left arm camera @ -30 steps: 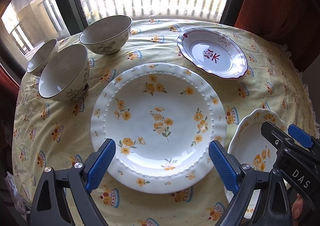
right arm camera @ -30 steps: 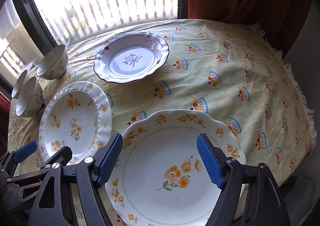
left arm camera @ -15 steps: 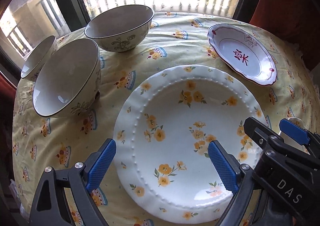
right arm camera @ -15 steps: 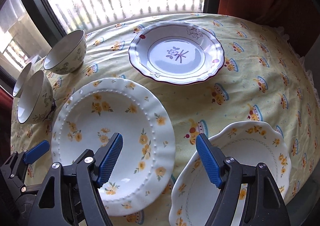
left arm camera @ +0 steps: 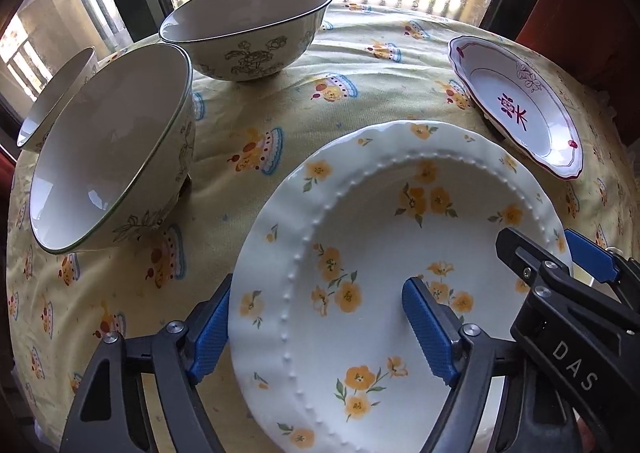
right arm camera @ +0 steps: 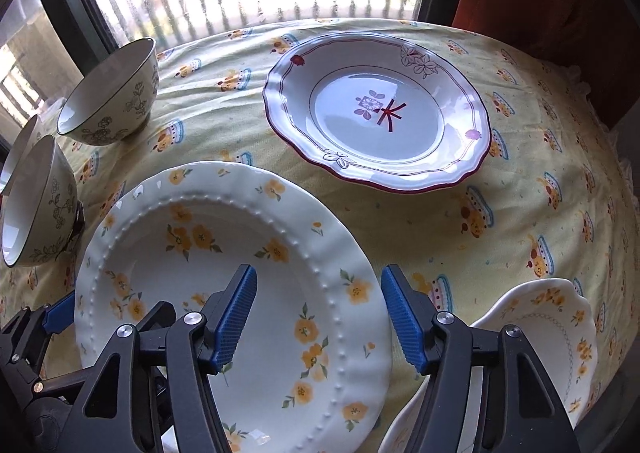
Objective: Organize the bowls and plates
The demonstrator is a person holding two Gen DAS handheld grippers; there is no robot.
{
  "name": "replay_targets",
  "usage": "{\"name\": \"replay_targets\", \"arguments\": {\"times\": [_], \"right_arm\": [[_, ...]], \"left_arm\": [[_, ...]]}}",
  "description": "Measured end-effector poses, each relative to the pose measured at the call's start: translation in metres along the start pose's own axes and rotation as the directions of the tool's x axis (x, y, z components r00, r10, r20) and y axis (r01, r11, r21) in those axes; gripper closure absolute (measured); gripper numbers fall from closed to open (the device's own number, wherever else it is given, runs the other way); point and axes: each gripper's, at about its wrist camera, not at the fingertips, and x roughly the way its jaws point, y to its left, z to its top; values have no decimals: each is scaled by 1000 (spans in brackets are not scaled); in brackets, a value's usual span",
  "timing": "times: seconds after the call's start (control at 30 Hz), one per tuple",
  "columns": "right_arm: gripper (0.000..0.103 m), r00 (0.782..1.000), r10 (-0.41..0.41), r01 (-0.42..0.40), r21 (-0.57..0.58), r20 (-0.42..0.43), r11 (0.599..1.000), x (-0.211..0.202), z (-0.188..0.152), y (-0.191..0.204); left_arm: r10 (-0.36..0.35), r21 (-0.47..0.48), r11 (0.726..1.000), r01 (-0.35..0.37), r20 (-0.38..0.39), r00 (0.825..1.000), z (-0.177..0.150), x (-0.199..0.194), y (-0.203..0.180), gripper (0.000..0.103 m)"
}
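The left tongs [left arm camera: 316,329] straddle the left rim of the yellow-flowered plate [left arm camera: 384,253], one blue pad outside the edge and one over the well. Its jaws have just been closing, yet the pads do not visibly press the rim. The right tongs [right arm camera: 318,321] straddle the same plate's right rim, also just closing, with a gap visible at both pads.

The plate is round, with no long axis, and lies face up on the bench [right arm camera: 440,237], its near edge cut off by the frame. To its right sits a scalloped plate [right arm camera: 560,333], half hidden behind the tongs. Beyond is a red-rimmed plate [right arm camera: 380,121]. Three bowls [left arm camera: 108,149] stand upright at the left, the farthest mostly hidden.
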Motion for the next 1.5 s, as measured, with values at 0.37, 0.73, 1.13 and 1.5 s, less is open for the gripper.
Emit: {"name": "replay_targets", "arguments": {"times": [0.37,0.73,1.13,1.5], "right_arm": [[35,997,62,-62,4,-55,998,-13,-24,23],[38,994,75,-76,-12,-78,997,-16,-41,44],[41,995,47,-46,16,-88,999,-7,-41,44],[41,989,102,-100,21,-103,995,-29,-37,20]], "left_arm": [[36,-13,999,-37,-39,999,-27,-8,31,21],[31,-32,999,-32,-34,999,-47,-14,47,25],[17,-12,1000,-17,-4,1000,-49,-15,48,24],[38,-68,997,-37,8,999,-58,-43,24,24]]}}
